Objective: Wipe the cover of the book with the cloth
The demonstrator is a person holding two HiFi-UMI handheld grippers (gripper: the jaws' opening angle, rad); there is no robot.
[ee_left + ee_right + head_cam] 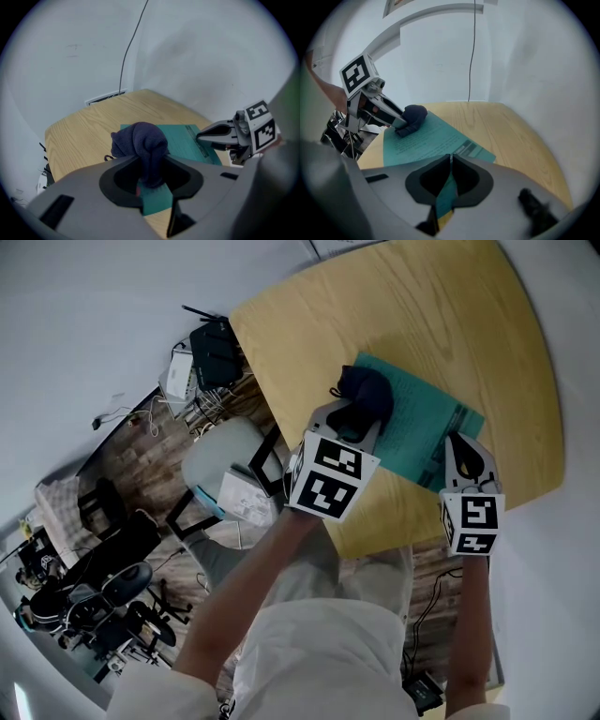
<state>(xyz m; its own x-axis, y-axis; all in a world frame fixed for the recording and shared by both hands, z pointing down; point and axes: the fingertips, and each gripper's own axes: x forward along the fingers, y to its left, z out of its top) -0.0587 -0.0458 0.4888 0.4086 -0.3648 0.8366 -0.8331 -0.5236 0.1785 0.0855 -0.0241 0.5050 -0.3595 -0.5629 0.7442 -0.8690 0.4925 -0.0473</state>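
Note:
A teal book lies flat on the round wooden table near its front edge. My left gripper is shut on a bunched dark navy cloth, which rests on the book's left corner. In the left gripper view the cloth bulges up out of the jaws over the book. My right gripper is shut, its tips resting on the book's near right edge. In the right gripper view the book shows through the thin slit between the jaws, and the cloth sits at its far corner.
Left of the table, on the wooden floor, are a black router-like box, cables, a pale round stool and black chairs. A white wall with a hanging cable stands behind the table.

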